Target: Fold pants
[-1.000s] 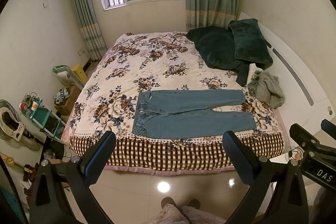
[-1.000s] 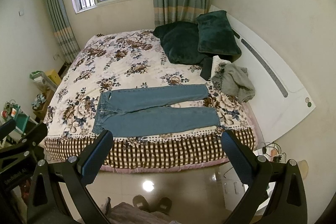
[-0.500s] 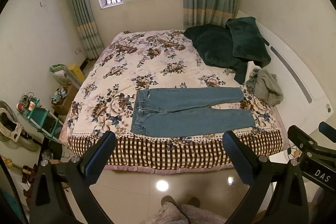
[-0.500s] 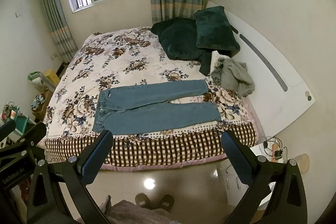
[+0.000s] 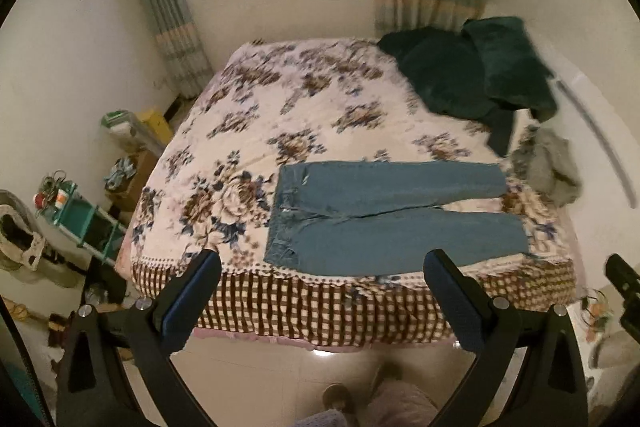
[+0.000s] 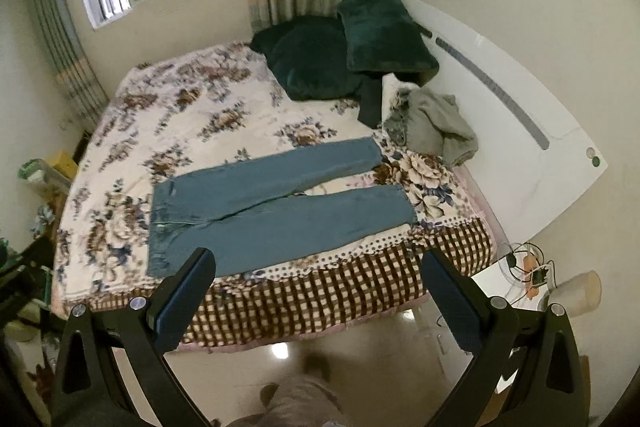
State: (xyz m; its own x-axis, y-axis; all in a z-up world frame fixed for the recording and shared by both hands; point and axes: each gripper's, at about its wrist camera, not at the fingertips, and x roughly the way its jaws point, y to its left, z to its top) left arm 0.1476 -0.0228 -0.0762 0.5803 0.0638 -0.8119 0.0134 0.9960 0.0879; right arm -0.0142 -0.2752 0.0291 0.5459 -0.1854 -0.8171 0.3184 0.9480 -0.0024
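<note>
Blue jeans [image 5: 392, 215] lie flat and spread near the front edge of a floral bed [image 5: 304, 107], waistband to the left and the two legs reaching right. They also show in the right wrist view [image 6: 276, 203]. My left gripper [image 5: 320, 291] is open and empty, held in the air in front of the bed's near edge. My right gripper [image 6: 316, 291] is open and empty too, at about the same distance from the bed. Neither touches the jeans.
Dark green pillows [image 6: 348, 59] and a grey garment [image 6: 436, 127] lie at the bed's right end by a white headboard [image 6: 520, 95]. A teal shelf [image 5: 84, 215] and clutter stand on the floor left of the bed. Cables [image 6: 528, 267] lie at the right corner.
Both grippers have moved forward towards the bed, so the bed and jeans look larger. The right view has tilted. Both grippers stay open.
</note>
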